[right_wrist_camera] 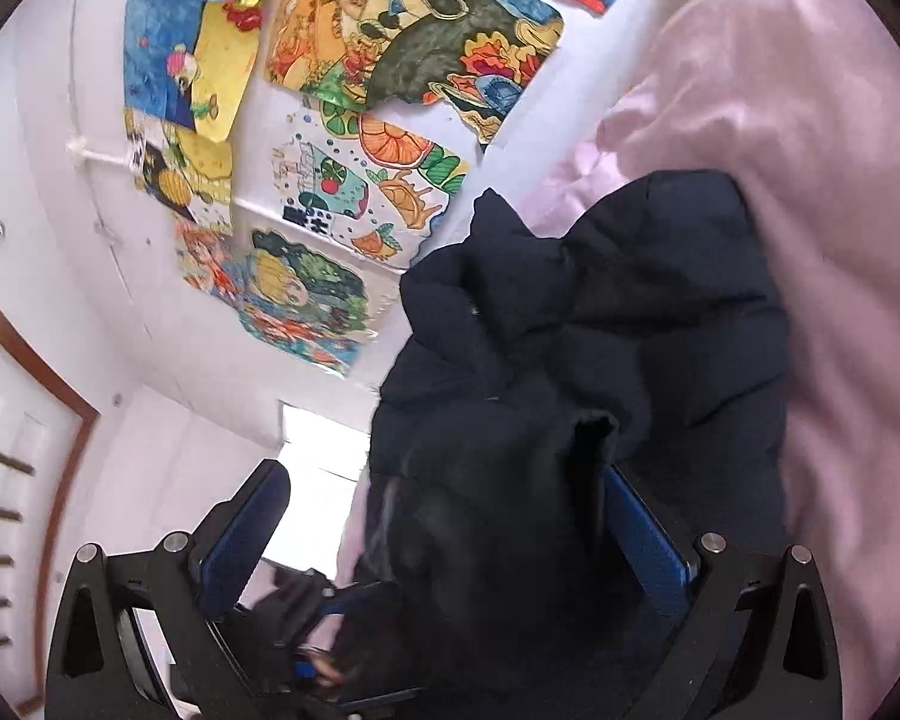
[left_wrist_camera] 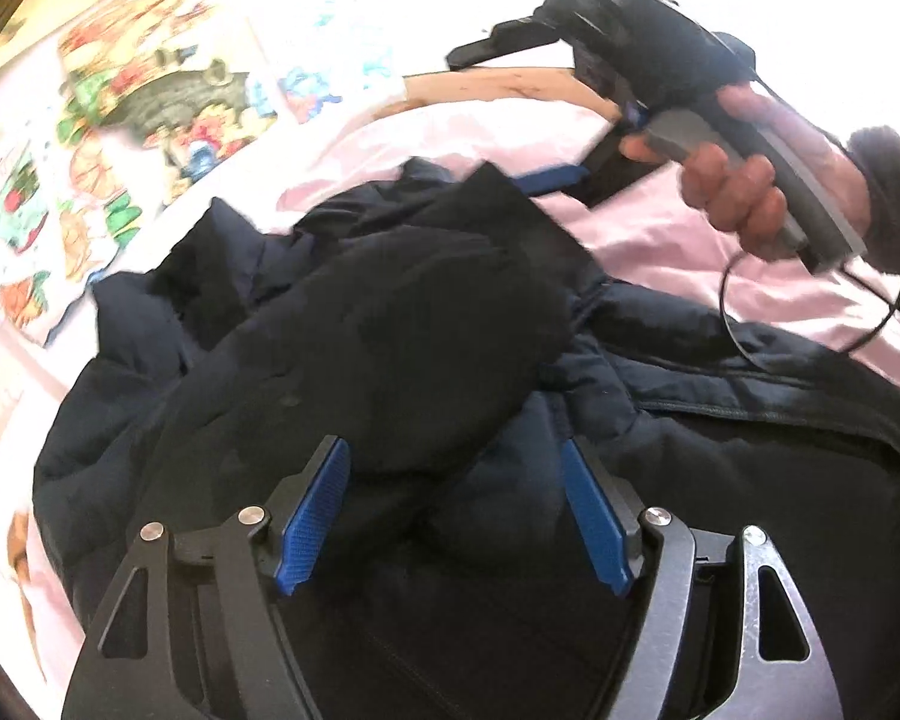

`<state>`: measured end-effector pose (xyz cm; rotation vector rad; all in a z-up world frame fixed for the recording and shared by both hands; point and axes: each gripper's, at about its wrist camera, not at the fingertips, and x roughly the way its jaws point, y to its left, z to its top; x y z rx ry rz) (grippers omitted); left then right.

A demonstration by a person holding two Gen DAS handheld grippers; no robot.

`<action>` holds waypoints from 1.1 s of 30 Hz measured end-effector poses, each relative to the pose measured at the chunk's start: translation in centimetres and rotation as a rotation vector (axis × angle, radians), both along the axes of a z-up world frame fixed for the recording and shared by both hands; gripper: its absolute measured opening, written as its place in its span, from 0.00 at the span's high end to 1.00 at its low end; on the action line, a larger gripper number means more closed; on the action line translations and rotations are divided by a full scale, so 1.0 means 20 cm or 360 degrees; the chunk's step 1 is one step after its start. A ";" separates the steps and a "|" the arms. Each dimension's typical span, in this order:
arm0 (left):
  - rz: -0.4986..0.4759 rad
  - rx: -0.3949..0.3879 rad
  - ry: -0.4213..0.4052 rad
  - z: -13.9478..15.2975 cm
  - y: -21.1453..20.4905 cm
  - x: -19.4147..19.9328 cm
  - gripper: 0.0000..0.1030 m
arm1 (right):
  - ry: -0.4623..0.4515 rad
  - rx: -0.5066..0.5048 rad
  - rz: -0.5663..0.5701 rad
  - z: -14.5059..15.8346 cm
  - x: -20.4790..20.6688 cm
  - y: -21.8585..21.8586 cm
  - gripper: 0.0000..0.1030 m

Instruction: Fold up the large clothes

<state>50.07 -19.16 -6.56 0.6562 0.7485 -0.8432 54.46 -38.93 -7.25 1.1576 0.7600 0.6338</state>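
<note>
A dark navy padded jacket (left_wrist_camera: 402, 312) lies bunched on a pink sheet (left_wrist_camera: 660, 240), with a folded part, perhaps a sleeve, lying across its top. My left gripper (left_wrist_camera: 455, 447) hovers over the near part of it. Its blue pads (left_wrist_camera: 315, 516) stand apart, and fabric lies below them without being pinched. A hand (left_wrist_camera: 732, 186) holds my right gripper (left_wrist_camera: 489, 120) at the jacket's far edge. In the right wrist view the jacket (right_wrist_camera: 600, 312) fills the gap of the right gripper (right_wrist_camera: 444, 474). That gripper's jaws are wide, and its left pad (right_wrist_camera: 243, 531) is clear of the cloth.
Colourful drawings (right_wrist_camera: 390, 180) cover the white wall beside the bed. A wooden bed edge (left_wrist_camera: 498, 87) curves behind the sheet. A door with a brown frame (right_wrist_camera: 60, 396) is at the left. A thin black cable (left_wrist_camera: 744, 336) loops from the right gripper onto the sheet.
</note>
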 end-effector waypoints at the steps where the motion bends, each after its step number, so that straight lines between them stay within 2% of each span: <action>1: 0.0047 -0.0033 0.0010 0.01 0.03 0.02 0.35 | 0.0010 0.0004 -0.0012 -0.01 0.00 -0.01 0.00; 4: 0.0219 -0.0168 0.0070 0.07 0.16 0.09 0.35 | 0.0063 -0.0120 -0.0030 -0.02 0.02 -0.01 0.00; 6: 0.0396 -0.0289 0.0095 0.13 0.30 0.16 0.35 | 0.0106 -0.0186 -0.0036 -0.03 0.04 0.00 0.01; 8: 0.0604 -0.0371 0.0094 0.18 0.44 0.24 0.35 | 0.0160 -0.0281 -0.0045 -0.04 0.08 0.02 0.25; 9: 0.0746 -0.0376 0.0067 0.20 0.51 0.29 0.35 | 0.0183 -0.0348 -0.0034 -0.05 0.09 0.04 0.30; 10: 0.0868 -0.0376 0.0048 0.22 0.57 0.33 0.35 | 0.0192 -0.0412 -0.0018 -0.04 0.11 0.05 0.42; 11: 0.0959 -0.0373 0.0035 0.23 0.61 0.36 0.35 | 0.0191 -0.0484 -0.0015 -0.03 0.11 0.06 0.61; 12: 0.1064 -0.0370 0.0029 0.23 0.67 0.40 0.35 | 0.0208 -0.0577 -0.0016 -0.03 0.11 0.07 0.71; 13: 0.1142 -0.0372 0.0033 0.23 0.71 0.43 0.35 | 0.0218 -0.0660 -0.0013 -0.02 0.12 0.08 0.89; 14: 0.1231 -0.0364 0.0028 0.23 0.76 0.47 0.35 | 0.0198 -0.0720 -0.0008 -0.01 0.13 0.09 0.92; 18: 0.1390 -0.0321 0.0041 0.19 0.83 0.55 0.35 | 0.0091 -0.1001 -0.0081 0.08 0.17 0.10 0.94; 21: 0.1421 -0.0216 0.0085 0.12 0.83 0.59 0.35 | 0.0028 -0.1153 -0.0147 0.14 0.23 0.11 0.94; 24: 0.1401 -0.0103 0.0143 -0.01 0.82 0.62 0.35 | 0.0022 -0.1331 -0.0148 0.10 0.26 0.16 0.94; 26: 0.1379 -0.0090 0.0180 -0.07 0.82 0.62 0.34 | 0.0053 -0.1479 -0.0118 0.00 0.26 0.22 0.94; 29: 0.1357 -0.0102 0.0184 -0.10 0.84 0.62 0.34 | 0.0099 -0.1527 -0.0109 -0.09 0.25 0.23 0.92; 33: 0.1334 -0.0135 0.0163 -0.05 0.89 0.55 0.34 | 0.0066 -0.1542 -0.0110 -0.09 0.22 0.23 0.88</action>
